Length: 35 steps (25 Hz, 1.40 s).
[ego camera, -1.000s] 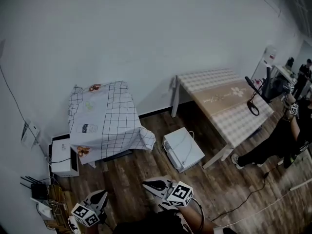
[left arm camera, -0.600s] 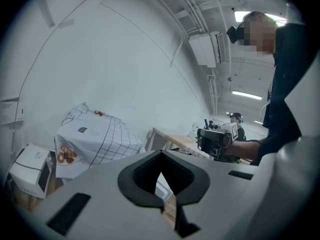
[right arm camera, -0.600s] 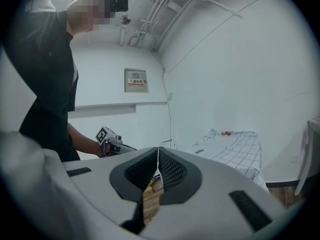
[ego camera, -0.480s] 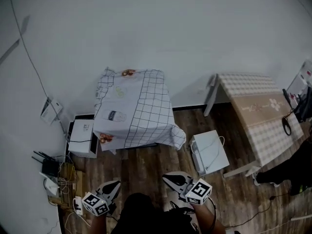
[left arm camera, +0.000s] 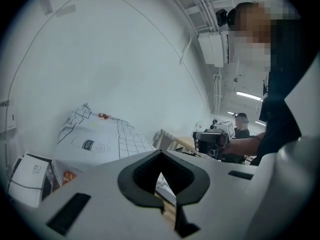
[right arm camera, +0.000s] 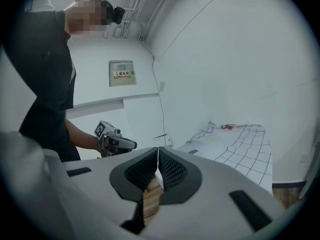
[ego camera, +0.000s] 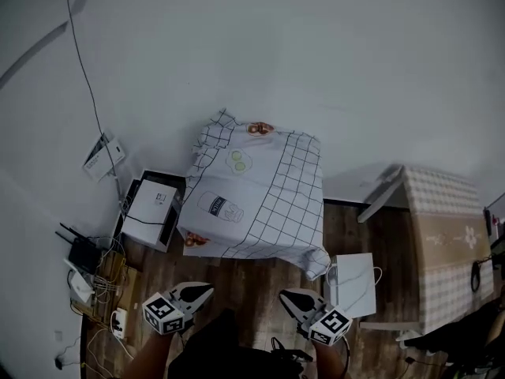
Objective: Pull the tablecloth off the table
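Jaws on both grippers are closed with nothing between them. The left gripper (ego camera: 207,289) and right gripper (ego camera: 284,295) hang over the wooden floor (ego camera: 241,275), well short of the checked tablecloth (ego camera: 260,188), which lies draped ahead against the wall (ego camera: 276,54).

white box (ego camera: 151,210) + router (ego camera: 80,253) l, flat white case (ego camera: 353,284) mid, checked table (ego camera: 448,212) far r
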Available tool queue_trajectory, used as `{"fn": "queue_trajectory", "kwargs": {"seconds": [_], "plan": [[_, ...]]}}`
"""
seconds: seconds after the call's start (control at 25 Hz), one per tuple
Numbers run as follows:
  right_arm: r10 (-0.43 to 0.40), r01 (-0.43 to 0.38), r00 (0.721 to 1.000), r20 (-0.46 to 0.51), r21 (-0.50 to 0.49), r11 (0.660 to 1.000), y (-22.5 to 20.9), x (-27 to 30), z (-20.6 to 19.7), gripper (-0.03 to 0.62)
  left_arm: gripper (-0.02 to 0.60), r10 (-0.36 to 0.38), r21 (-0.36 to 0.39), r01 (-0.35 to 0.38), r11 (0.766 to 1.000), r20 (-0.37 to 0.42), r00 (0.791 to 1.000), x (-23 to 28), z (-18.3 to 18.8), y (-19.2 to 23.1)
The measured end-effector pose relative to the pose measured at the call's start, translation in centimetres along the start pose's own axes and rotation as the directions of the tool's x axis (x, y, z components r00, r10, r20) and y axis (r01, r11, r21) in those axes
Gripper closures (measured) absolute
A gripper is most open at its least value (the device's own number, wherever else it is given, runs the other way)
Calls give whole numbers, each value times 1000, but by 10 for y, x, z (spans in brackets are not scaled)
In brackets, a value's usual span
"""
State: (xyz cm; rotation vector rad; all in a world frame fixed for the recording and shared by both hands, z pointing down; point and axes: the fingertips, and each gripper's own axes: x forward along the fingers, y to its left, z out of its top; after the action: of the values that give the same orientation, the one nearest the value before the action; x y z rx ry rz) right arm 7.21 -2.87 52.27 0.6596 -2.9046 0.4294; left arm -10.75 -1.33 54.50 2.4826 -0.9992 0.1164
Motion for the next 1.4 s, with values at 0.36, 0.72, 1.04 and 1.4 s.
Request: {"fn": "queue_trajectory", "kwargs": {"seconds": [0.36, 0.72, 1.04, 1.4], "plan": [[-65, 64, 998, -7, -51, 997, -98, 72, 51, 574, 574, -17, 85, 20, 996, -36, 999, 58, 64, 113], [-77, 77, 997, 10, -59, 995, -148, 97, 67, 574, 574, -9, 136, 15, 991, -45, 999, 99, 99, 162], [-25, 25, 1000, 2, -38, 999, -215, 120, 84, 574, 574, 7, 138, 2, 990, -59, 998, 158, 136, 192], [35, -34, 999, -24, 20, 999, -315, 146, 93, 566, 574, 81, 189, -46, 981, -184, 980, 222, 158, 238]]}}
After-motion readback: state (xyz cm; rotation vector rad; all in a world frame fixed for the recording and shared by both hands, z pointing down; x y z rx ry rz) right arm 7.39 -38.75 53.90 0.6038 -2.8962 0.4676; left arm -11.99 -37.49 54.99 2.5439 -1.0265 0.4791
